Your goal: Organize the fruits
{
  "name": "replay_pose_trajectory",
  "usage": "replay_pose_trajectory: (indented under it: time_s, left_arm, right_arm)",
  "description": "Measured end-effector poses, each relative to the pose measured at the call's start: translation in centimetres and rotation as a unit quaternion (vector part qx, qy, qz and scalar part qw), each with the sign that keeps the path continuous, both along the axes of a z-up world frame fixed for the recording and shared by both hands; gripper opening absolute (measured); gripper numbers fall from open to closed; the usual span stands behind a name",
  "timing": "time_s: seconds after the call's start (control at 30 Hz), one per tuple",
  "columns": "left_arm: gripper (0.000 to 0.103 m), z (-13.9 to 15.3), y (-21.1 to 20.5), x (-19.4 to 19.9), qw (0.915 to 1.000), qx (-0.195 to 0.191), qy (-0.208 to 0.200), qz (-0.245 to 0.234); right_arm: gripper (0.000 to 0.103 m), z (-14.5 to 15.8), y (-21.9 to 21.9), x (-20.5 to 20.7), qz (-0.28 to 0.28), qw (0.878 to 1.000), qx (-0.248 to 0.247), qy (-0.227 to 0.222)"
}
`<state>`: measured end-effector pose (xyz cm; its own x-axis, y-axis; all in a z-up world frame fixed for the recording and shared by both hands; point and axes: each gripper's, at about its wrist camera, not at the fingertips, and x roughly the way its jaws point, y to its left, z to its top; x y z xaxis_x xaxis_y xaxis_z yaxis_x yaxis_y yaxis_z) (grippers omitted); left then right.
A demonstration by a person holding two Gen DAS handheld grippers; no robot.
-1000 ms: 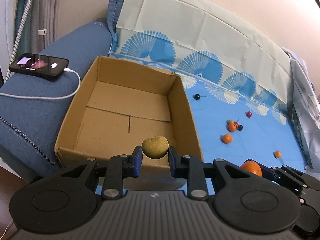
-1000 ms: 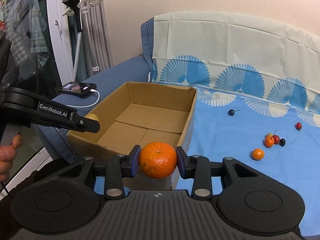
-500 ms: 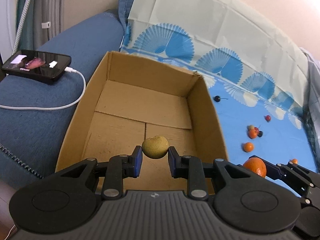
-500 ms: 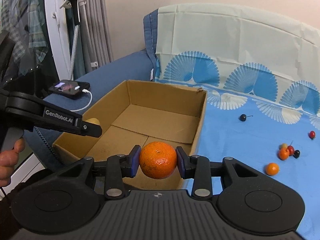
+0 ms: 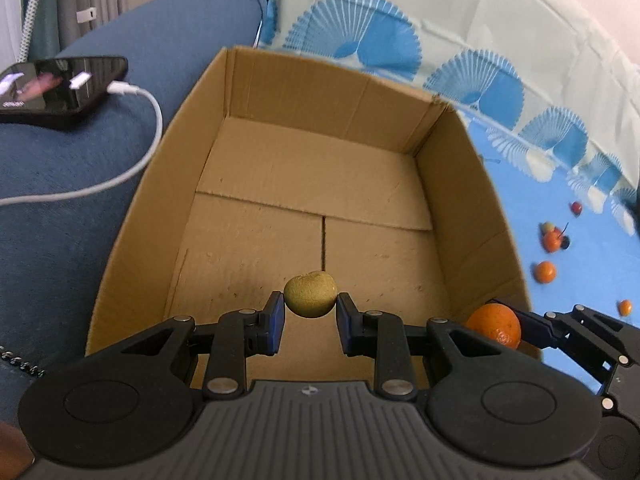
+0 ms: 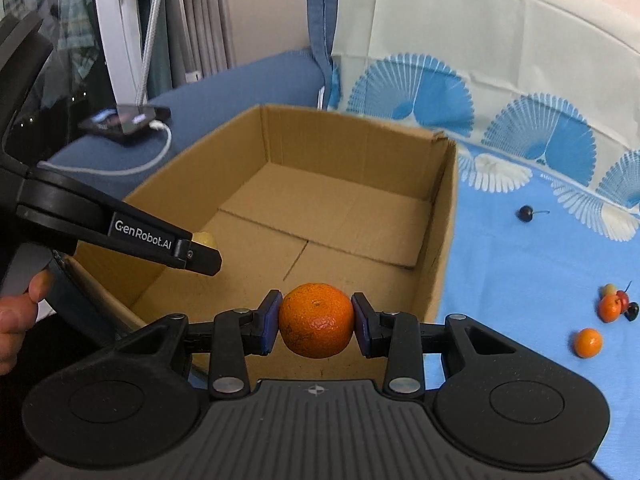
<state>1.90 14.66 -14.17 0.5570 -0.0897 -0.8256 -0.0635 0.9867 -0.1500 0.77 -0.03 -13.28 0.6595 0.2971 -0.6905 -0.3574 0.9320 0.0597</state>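
My left gripper (image 5: 310, 303) is shut on a small yellow-green fruit (image 5: 310, 293) and hangs over the near part of an empty cardboard box (image 5: 280, 216). My right gripper (image 6: 316, 318) is shut on an orange mandarin (image 6: 316, 321), just above the box's (image 6: 320, 216) near right corner. The left view shows that mandarin (image 5: 495, 325) at the box's near right wall. In the right view the left gripper's finger (image 6: 160, 240) crosses the box's left side, the yellow-green fruit (image 6: 205, 239) peeking out behind it.
Small orange fruits (image 6: 588, 342) and dark cherries (image 6: 525, 213) lie on the blue cloth (image 6: 520, 280) right of the box. A phone (image 5: 60, 88) on a white cable (image 5: 132, 160) rests on the blue sofa arm to the left. A hand (image 6: 16, 312) grips the left tool's handle.
Both grippers have moved forward and down toward the box, each still holding its fruit. The box now fills more of both views.
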Motion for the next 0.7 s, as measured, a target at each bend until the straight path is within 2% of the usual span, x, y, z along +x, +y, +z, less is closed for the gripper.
replay_pose_trajectory:
  time_s: [0.2, 0.37, 0.43, 0.47, 0.5, 0.53, 0.57, 0.7]
  left_arm:
    - [0.031, -1.9, 0.1, 0.6, 0.9998, 0.004, 0.019, -0.001]
    - [0.033, -2.7, -0.1, 0.5, 0.9997, 0.007, 0.024, -0.005]
    - [0.059, -2.4, -0.1, 0.3, 0.9999, 0.003, 0.014, -0.003]
    - [0.086, -2.0, 0.0, 0.1, 1.0, 0.003, 0.005, 0.001]
    - [0.103, -1.5, 0.0, -0.2, 0.9999, 0.007, -0.007, 0.009]
    - [0.103, -0.9, 0.0, -0.6, 0.9995, 0.011, -0.024, 0.017]
    - [0.103, -0.3, 0.0, -1.0, 0.999, 0.013, -0.038, 0.018]
    - [0.103, 1.5, -0.3, -2.4, 0.9989, 0.015, -0.043, 0.012]
  right_arm:
    - [0.039, -1.6, 0.3, 0.3, -0.005, 0.999, -0.023, 0.024]
    - [0.039, -1.8, 0.6, -0.1, 0.0, 0.999, -0.035, 0.016]
    - [0.041, -1.7, 0.5, 0.0, 0.0, 0.999, -0.033, 0.018]
    - [0.052, -1.5, 0.5, -0.2, 0.001, 0.999, -0.034, 0.013]
    - [0.061, -1.2, 0.5, -0.4, 0.002, 0.999, -0.036, 0.004]
    - [0.077, -0.7, 0.6, -0.8, 0.003, 0.999, -0.041, -0.009]
    - [0.084, -0.1, 0.6, -1.2, 0.004, 0.999, -0.047, -0.023]
    - [0.089, 2.4, 0.2, -3.4, 0.013, 0.998, -0.045, -0.052]
